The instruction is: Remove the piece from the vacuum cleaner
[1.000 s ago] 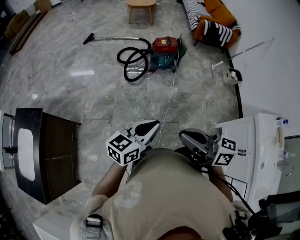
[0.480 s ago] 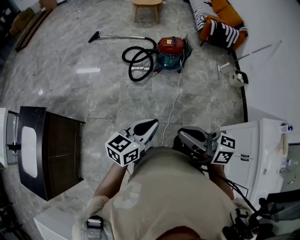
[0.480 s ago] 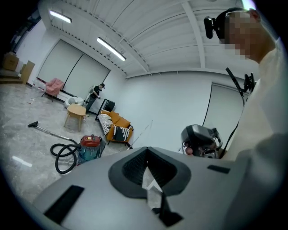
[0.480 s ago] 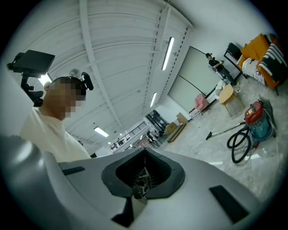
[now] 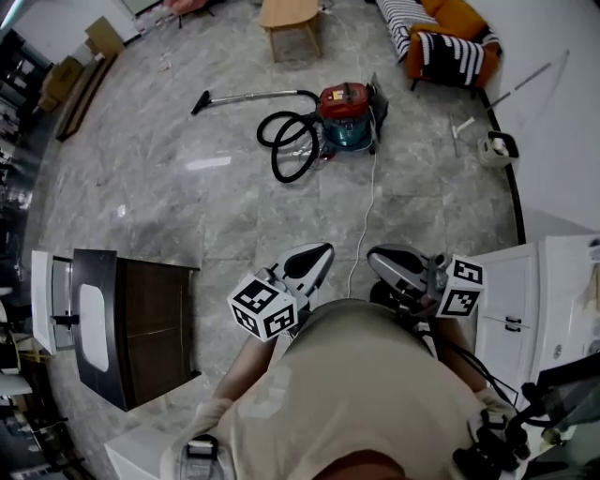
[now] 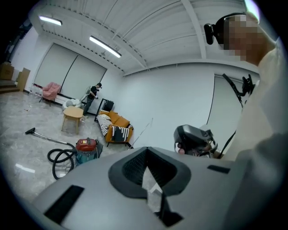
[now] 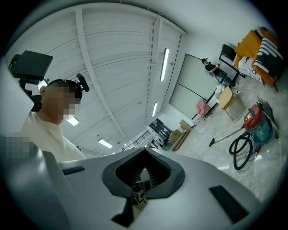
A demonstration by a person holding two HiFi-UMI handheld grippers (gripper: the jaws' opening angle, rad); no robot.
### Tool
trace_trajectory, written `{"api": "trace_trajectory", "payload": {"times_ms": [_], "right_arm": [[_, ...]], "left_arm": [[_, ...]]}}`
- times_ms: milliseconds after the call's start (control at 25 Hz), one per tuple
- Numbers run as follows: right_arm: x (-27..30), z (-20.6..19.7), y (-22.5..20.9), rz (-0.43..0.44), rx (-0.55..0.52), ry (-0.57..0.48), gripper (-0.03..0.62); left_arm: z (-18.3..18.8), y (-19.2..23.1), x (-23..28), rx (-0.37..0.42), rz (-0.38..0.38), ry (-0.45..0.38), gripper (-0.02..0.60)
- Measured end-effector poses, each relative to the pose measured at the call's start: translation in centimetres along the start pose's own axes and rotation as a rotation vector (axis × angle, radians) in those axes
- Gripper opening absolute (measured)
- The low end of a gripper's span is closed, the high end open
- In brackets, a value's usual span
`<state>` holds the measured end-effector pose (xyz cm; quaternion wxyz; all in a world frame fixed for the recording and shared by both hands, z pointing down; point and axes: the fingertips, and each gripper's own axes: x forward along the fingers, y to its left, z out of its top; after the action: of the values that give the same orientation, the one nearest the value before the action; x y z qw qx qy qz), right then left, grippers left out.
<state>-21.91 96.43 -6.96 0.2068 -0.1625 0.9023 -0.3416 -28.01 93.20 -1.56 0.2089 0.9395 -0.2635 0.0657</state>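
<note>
While left gripper (image 5: 317,253) and right gripper (image 5: 377,259) fingers are sitting closed, empty, vacuum cleaner (image 5: 345,114) is lying well ahead, cord (image 5: 367,220) trailing between.

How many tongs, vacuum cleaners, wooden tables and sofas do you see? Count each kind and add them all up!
tongs: 2, the left tongs and the right tongs
vacuum cleaner: 1
wooden table: 1
sofa: 1
total: 5
</note>
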Motion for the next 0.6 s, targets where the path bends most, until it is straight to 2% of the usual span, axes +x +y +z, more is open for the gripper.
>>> {"api": "trace_trajectory", "payload": {"times_ms": [120,320,600], "right_arm": [[-2.8,2.0,-1.7,0.007,0.015,-0.011,0.002],[-6.1,3.8,-3.6,0.038,0.001,0.035,0.002],[-9.5,5.4,-5.7,0.108,0.060,0.029,0.002]], "left_arm": [[0.4,-1.3,3.7,0.013,-0.002,0.017,0.005],[0.6,-3.1,8.2,0.020,0.028,0.038,0.005],[1.1,-3.3,11.5,0.067,0.120,0.076,0.005]]}}
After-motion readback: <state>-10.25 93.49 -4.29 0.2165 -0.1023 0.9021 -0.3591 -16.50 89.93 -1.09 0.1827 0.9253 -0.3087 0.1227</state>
